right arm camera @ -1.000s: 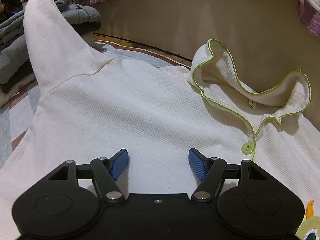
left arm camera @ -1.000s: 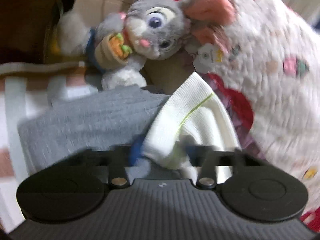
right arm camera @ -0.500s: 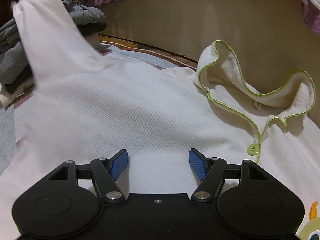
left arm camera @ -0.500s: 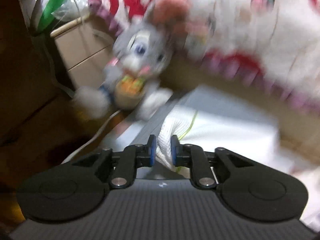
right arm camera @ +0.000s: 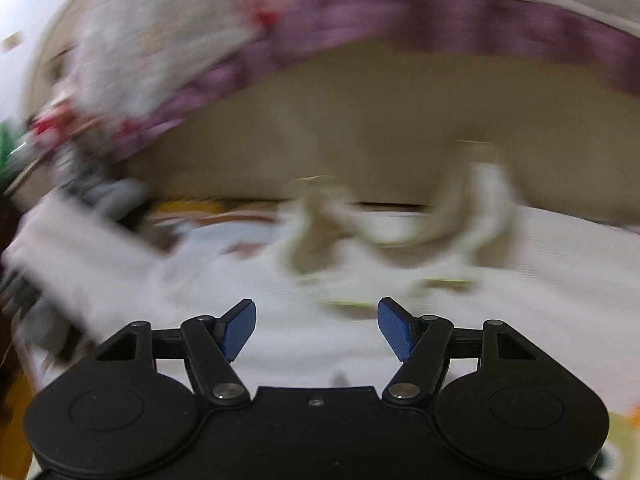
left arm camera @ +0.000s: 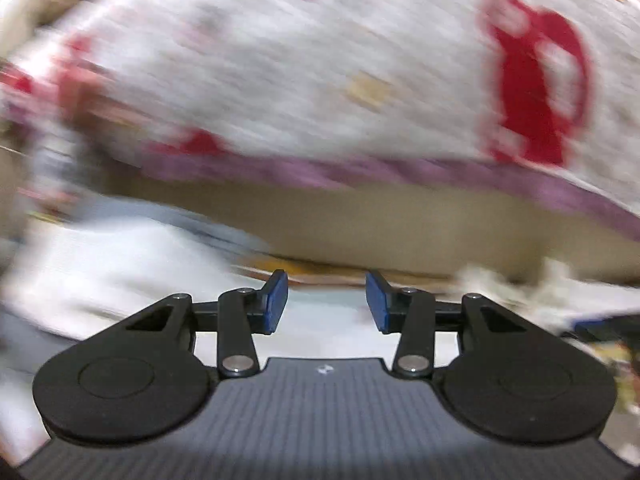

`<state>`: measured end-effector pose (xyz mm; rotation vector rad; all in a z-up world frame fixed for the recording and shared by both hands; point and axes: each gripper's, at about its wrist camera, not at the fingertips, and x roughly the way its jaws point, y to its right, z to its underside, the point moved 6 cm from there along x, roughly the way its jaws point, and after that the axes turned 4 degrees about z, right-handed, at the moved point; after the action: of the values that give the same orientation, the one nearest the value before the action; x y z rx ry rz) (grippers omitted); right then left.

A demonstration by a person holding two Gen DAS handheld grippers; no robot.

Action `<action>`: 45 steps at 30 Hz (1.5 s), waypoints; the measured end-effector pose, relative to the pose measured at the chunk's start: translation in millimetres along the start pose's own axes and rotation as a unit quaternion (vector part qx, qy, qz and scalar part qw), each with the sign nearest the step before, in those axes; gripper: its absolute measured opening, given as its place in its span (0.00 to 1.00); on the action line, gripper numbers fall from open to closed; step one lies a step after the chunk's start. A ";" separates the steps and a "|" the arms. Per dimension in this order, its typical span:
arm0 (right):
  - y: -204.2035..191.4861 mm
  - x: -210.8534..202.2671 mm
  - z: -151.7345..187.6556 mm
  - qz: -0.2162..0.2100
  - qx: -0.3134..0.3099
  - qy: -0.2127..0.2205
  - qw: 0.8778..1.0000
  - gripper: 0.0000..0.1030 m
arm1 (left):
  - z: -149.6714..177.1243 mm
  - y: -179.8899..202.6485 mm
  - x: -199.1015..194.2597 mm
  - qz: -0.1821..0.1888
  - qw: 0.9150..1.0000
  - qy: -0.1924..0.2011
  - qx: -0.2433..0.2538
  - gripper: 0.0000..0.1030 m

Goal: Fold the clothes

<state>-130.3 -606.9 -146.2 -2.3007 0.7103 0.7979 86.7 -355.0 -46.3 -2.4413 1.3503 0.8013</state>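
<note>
Both views v. blurred. Left gripper (left arm camera: 326,300): jaws wide apart, nothing btwn the blue pads. Just past them, white shirt (left arm camera: 120,268) spread low in left wrist view, mostly to the left of the jaws, a paler stretch of it running under the gap. Beyond that a tan bed side (left arm camera: 400,228), then a white quilt w/ red patches (left arm camera: 320,60) and purple trim hanging over the top edge.

Right gripper (right arm camera: 317,330): jaws also wide, empty. White shirt (right arm camera: 520,300) lies flat directly under and ahead of the pads, filling the lower part of right wrist view. Its collar w/ green piping (right arm camera: 380,232) sits rumpled a bit further on, near centre. A sleeve (right arm camera: 80,264) runs off to the left, toward a grey clothes pile (right arm camera: 104,196) — detail too smeared to tell more. Behind: same tan bed side (right arm camera: 400,120), quilt (right arm camera: 160,48) overhanging above.
</note>
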 end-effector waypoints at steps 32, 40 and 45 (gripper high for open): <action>74.7 42.6 13.2 0.102 0.002 0.052 0.993 0.67 | -15.0 113.8 245.6 0.158 0.979 0.027 -0.125 0.25; 77.3 37.8 15.0 0.000 0.088 0.053 0.995 0.67 | 33.9 76.4 191.4 0.145 0.985 -0.048 -0.077 0.44; 89.5 32.4 16.0 -0.025 0.151 0.057 0.986 0.66 | 74.4 87.8 215.4 0.125 0.984 -0.129 -0.013 0.44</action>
<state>-171.6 -666.1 -210.3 -2.0906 0.7635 0.4983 78.5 -521.4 -225.0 -2.1174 1.5665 1.1560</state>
